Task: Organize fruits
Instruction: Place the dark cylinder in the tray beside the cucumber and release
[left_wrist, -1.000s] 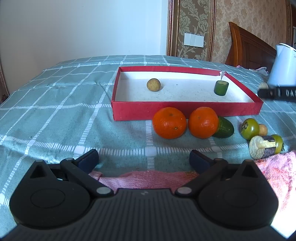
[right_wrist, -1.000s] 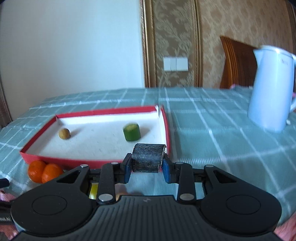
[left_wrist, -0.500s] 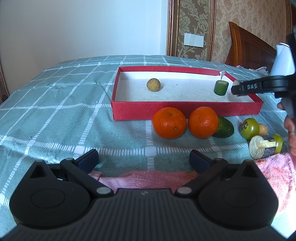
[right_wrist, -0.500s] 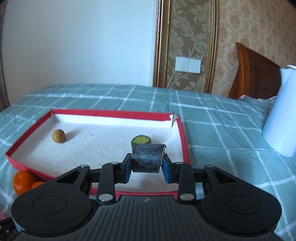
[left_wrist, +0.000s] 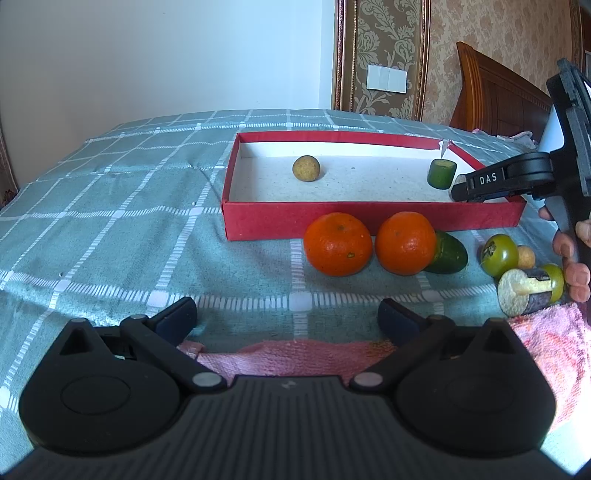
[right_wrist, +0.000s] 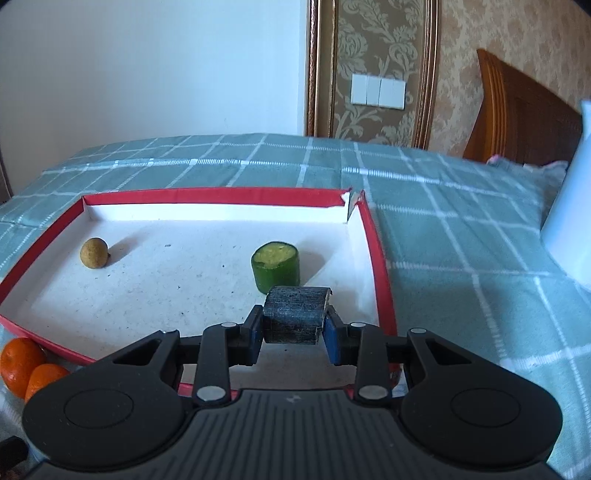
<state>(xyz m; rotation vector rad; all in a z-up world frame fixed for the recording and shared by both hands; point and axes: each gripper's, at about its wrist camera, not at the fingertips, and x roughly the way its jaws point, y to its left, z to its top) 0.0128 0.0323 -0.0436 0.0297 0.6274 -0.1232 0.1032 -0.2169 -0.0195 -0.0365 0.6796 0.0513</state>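
Pink towel (left_wrist: 546, 347), wall switches (right_wrist: 378, 91), perhaps a kettle (right_wrist: 569, 221).

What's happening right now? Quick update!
Left gripper open, idle. Right gripper shut on dark chunk, over red tray. Green piece just ahead.

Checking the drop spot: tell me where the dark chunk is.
In the right wrist view, the dark chunk is clamped in the right claw, over the red tray's right end, just before the green cylinder.
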